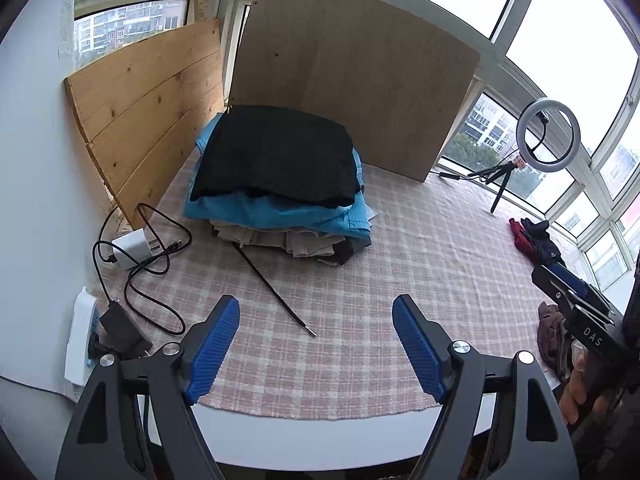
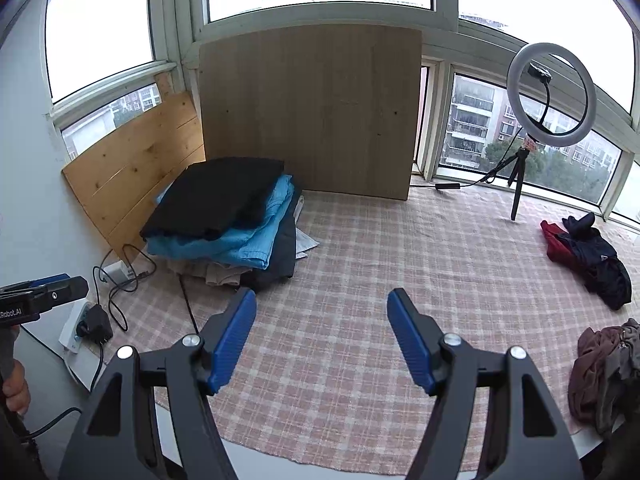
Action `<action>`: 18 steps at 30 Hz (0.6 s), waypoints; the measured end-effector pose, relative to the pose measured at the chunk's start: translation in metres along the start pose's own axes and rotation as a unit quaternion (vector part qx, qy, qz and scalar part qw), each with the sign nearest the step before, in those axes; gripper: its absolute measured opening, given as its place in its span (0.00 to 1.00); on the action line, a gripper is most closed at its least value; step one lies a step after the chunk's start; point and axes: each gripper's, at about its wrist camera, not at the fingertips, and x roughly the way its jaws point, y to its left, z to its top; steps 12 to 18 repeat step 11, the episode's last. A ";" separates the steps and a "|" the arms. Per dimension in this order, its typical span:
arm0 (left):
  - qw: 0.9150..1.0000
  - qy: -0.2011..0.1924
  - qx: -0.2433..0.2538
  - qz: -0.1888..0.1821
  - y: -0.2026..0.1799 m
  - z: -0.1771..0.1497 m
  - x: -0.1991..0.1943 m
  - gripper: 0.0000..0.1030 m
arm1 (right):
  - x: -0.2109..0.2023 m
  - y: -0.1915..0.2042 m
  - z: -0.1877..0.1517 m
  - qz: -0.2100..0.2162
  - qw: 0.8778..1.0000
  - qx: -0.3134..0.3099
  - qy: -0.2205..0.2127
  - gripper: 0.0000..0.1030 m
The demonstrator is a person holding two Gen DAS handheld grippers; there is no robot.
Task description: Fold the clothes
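A stack of folded clothes (image 1: pixel 280 184), black on top, blue beneath, beige and dark layers below, sits at the upper centre of the left wrist view, on a pink checked cloth covering the tabletop (image 1: pixel 340 320). In the right wrist view the unfolded garments lie at the right edge: a red and navy heap (image 2: pixel 588 256) at middle right and a brown crumpled garment (image 2: pixel 604 372) at lower right, close to the cloth's near edge. Both claws are released and hold nothing: the left claw (image 1: pixel 316 348) and the right claw (image 2: pixel 322 340) each hang with blue pads spread wide over bare cloth. The likely step is fetching the next garment; the brown one is nearest the right claw. It would go best pinched at a hem or shoulder, dragged to the open centre, and spread flat there. Room is widest in the middle. At lower left a black cable (image 1: pixel 152 264), a white charger (image 1: pixel 134 248) and a power strip (image 1: pixel 82 340) crowd the edge, and a loose drawstring (image 1: pixel 276 292) trails from the stack. A ring light (image 2: pixel 552 96) on its tripod stands at upper right, worth avoiding.
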 end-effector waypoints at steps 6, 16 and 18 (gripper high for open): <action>0.999 -0.009 0.029 -0.041 -0.018 0.001 -0.004 0.75 | 0.002 -0.001 0.000 -0.005 1.000 0.002 0.000 0.65; 0.996 -0.038 0.064 -0.053 -0.036 0.003 -0.018 0.91 | 0.003 -0.002 0.001 -0.009 1.000 0.006 0.001 0.65; 0.996 -0.038 0.064 -0.053 -0.036 0.003 -0.018 0.91 | 0.003 -0.002 0.001 -0.009 1.000 0.006 0.001 0.65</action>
